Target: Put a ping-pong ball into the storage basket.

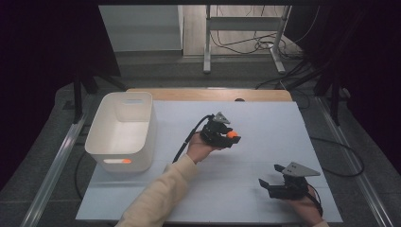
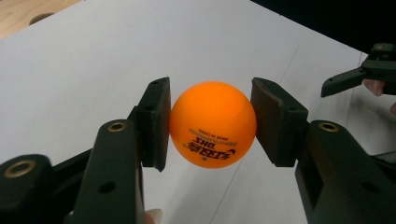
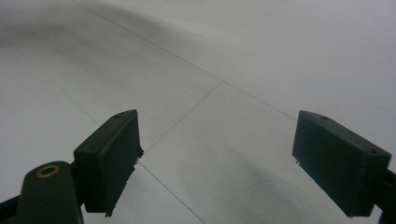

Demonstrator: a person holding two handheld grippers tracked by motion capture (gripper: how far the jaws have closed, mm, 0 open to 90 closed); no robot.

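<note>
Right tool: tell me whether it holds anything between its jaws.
No, the right tool stands open, with bare white table between its jaws.

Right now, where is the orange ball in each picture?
High view: the orange ball sits middle-right of centre, clamped in the left gripper above the white mat.
Left gripper view: the ball is in the centre, pressed between the two black pads.
Right gripper view: open jaws over bare mat, with nothing between them.
Shared landmark: the white mat, with its thin seam lines.
</note>
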